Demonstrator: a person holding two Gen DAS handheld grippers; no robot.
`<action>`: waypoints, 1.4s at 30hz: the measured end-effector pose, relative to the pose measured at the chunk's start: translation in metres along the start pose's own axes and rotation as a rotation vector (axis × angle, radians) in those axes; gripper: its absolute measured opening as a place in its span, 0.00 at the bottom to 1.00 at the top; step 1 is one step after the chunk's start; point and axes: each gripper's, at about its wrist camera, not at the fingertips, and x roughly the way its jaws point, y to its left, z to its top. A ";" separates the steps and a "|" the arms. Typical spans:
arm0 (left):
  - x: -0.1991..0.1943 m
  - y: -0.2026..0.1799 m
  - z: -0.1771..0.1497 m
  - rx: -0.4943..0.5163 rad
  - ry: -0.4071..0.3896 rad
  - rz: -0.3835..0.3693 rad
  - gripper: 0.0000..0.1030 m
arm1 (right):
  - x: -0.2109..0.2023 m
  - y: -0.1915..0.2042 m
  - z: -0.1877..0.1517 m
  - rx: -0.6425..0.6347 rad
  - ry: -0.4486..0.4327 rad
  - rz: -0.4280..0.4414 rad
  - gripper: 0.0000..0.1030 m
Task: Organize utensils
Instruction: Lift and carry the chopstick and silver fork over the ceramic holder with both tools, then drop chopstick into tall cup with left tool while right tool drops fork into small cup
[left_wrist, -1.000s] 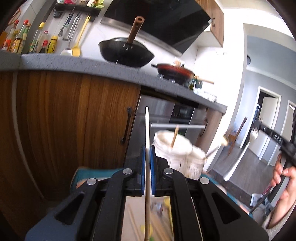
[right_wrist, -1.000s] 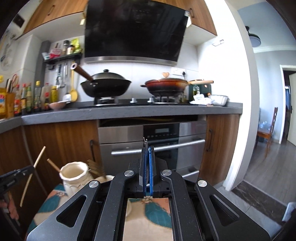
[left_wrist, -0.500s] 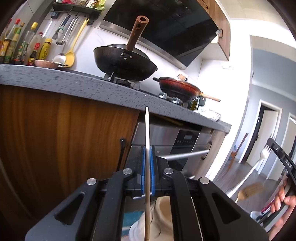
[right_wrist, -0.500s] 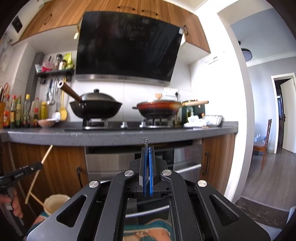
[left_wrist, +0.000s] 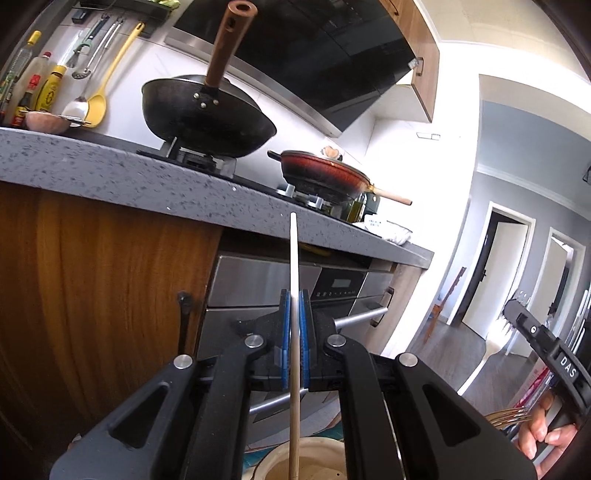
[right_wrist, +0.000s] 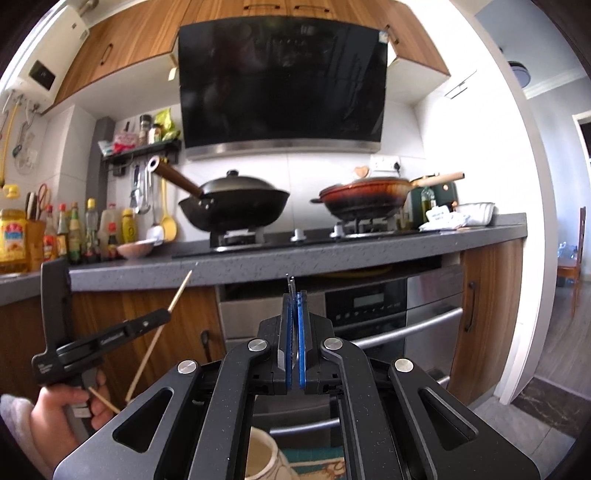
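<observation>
Left gripper (left_wrist: 293, 339): pressed together on 1 chopstick (left_wrist: 293, 280), which stands upright between the blue pads; its lower end hangs over the mouth of the cream jar (left_wrist: 306, 459) at the bottom edge.
Right gripper (right_wrist: 294, 332): pinching a white fork (left_wrist: 493, 347); from its own camera only thin metal tips poke above the pads, while the left camera shows the pale handle and head beyond it.
Jar from the right: the rim (right_wrist: 264, 458) sits just below and left of the right gripper.
Change: a second ago the jar stood ahead of the left gripper, lower down by the oven; now it lies right under the chopstick, and the counter (left_wrist: 110, 170) looms closer.
Meaning: the chopstick looks lined up for the drop into the jar; letting go seems the next step, with the fork to follow.
Risk: the stick may tip out if released too high.
Far: black wok (right_wrist: 236, 203) and red pan (right_wrist: 364, 195) on the stove, not part of the job.
</observation>
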 end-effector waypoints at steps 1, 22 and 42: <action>0.002 0.000 -0.002 -0.001 0.006 -0.002 0.04 | 0.004 0.003 -0.002 -0.014 0.021 0.004 0.03; -0.017 0.022 -0.025 -0.062 0.025 -0.018 0.04 | 0.026 0.019 -0.023 -0.080 0.130 0.033 0.03; -0.067 0.035 -0.038 0.004 0.008 0.117 0.31 | 0.045 0.001 -0.038 -0.042 0.196 0.017 0.04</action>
